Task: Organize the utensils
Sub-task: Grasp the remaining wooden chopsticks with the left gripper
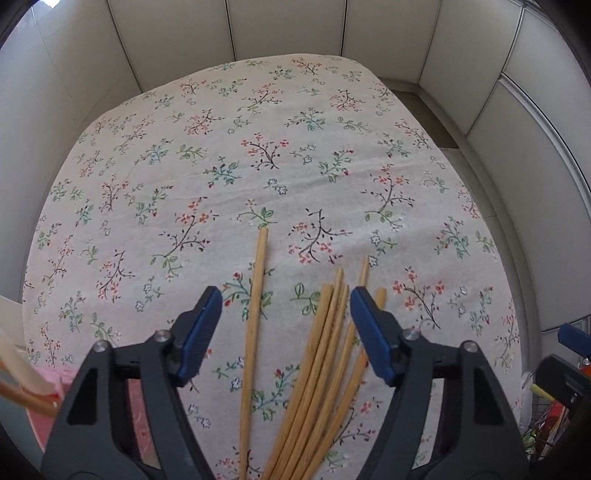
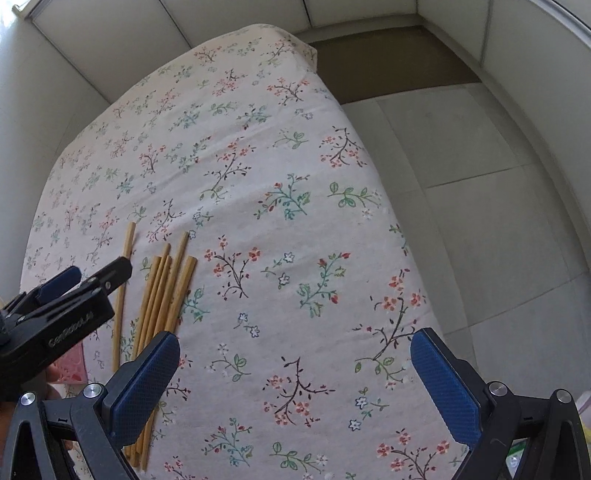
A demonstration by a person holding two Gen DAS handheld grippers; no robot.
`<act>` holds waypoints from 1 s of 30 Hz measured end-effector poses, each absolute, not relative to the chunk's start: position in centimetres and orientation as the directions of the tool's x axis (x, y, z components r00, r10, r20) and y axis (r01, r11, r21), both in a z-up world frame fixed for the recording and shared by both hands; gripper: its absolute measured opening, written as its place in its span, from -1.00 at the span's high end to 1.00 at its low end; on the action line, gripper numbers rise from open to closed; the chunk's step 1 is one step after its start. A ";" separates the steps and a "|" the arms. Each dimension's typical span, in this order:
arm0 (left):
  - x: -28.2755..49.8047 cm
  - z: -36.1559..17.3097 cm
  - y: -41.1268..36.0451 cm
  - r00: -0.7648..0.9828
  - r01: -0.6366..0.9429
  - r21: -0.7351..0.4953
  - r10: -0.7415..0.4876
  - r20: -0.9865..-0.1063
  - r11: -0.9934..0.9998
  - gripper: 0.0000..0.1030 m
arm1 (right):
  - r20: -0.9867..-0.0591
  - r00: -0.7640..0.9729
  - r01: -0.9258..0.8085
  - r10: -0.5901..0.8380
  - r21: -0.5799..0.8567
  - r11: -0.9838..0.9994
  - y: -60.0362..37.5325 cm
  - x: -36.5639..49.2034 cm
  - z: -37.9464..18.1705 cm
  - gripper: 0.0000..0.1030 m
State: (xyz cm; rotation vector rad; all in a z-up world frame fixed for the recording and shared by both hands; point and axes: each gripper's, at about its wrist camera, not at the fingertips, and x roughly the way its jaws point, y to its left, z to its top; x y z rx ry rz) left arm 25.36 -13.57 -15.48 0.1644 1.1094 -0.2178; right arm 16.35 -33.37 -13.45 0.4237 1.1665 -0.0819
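Reading faint lettering on left gripper (image 2: 94, 273) (illegible).

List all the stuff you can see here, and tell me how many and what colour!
chopsticks: a fanned bundle of about six or seven, light wood, lying on the cloth; exact count hard to tell where they overlap.
single chopstick: one, light wood, lying apart to the left of the bundle in the left wrist view.
tablecloth: one, cream with red, green and blue flower sprigs, covering the table.
pink item: one, pink, at the cloth's near left edge; too cut off to name.
wall panels: several, off-white, behind the table.
floor tiles: grey, to the right of the table.
left gripper: one, black with blue pads, open over the chopsticks, not touching them.
right gripper: one, black with blue pads, open above bare cloth.
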 end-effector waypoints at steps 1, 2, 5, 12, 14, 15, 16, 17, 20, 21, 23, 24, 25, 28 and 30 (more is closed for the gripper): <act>25.9 -15.9 -13.7 0.424 0.255 0.031 -0.083 -0.902 0.966 -0.16 | -0.903 0.398 0.285 0.160 0.288 0.914 -33.5 16.6 -13.5 -1.00; 26.4 -16.3 -13.8 0.419 0.255 0.039 -0.074 -0.905 0.966 -0.10 | -0.902 0.397 0.291 0.167 0.297 0.909 -33.7 16.7 -13.6 -1.00; 27.5 -17.3 -13.7 0.404 0.242 0.050 -0.054 -0.913 0.969 0.00 | -0.901 0.392 0.303 0.183 0.315 0.899 -34.0 17.3 -13.8 -1.00; 28.5 -18.7 -13.8 0.394 0.258 0.086 -0.023 -0.919 0.962 0.28 | -0.912 0.363 0.297 0.193 0.309 0.903 -33.1 18.3 -14.4 -1.00; 28.4 -18.7 -13.9 0.384 0.269 0.070 -0.040 -0.923 0.961 0.70 | -0.913 0.359 0.290 0.194 0.306 0.907 -32.8 18.7 -14.6 -1.00; 28.3 -18.7 -13.9 0.379 0.276 0.071 -0.040 -0.925 0.959 0.82 | -0.915 0.356 0.288 0.192 0.303 0.908 -32.6 18.8 -14.7 -1.00; 28.1 -18.7 -14.0 0.380 0.284 0.083 -0.033 -0.924 0.955 0.82 | -0.916 0.352 0.288 0.190 0.300 0.909 -32.5 18.9 -14.8 -1.00; 27.8 -18.7 -14.2 0.384 0.297 0.096 -0.027 -0.923 0.950 0.84 | -0.919 0.348 0.289 0.188 0.295 0.911 -32.3 19.1 -14.9 -1.00; 26.5 -18.5 -14.0 0.387 0.319 0.092 -0.041 -0.921 0.943 0.84 | -0.923 0.338 0.289 0.184 0.287 0.913 -32.0 19.7 -15.4 -1.00; 26.2 -18.4 -13.8 0.387 0.320 0.082 -0.052 -0.920 0.944 0.84 | -0.924 0.335 0.287 0.183 0.285 0.915 -31.7 20.0 -15.6 -1.00; 25.2 -17.9 -13.3 0.394 0.327 0.072 -0.067 -0.917 0.942 0.84 | -0.927 0.330 0.282 0.179 0.278 0.918 -31.3 20.5 -16.1 -1.00; 24.9 -17.7 -13.1 0.398 0.332 0.070 -0.072 -0.914 0.941 0.84 | -0.929 0.325 0.279 0.178 0.274 0.920 -31.0 20.8 -16.4 -1.00; 24.4 -17.3 -12.9 0.403 0.336 0.068 -0.078 -0.912 0.940 0.84 | -0.931 0.320 0.277 0.176 0.270 0.922 -30.8 21.0 -16.7 -1.00; 23.1 -16.5 -12.1 0.410 0.344 0.042 -0.110 -0.905 0.938 0.84 | -0.936 0.307 0.271 0.173 0.260 0.927 -30.0 21.9 -17.5 -1.00; 22.3 -16.0 -11.7 0.416 0.345 0.031 -0.124 -0.901 0.938 0.84 | -0.938 0.298 0.271 0.178 0.262 0.926 -29.6 22.4 -18.1 -1.00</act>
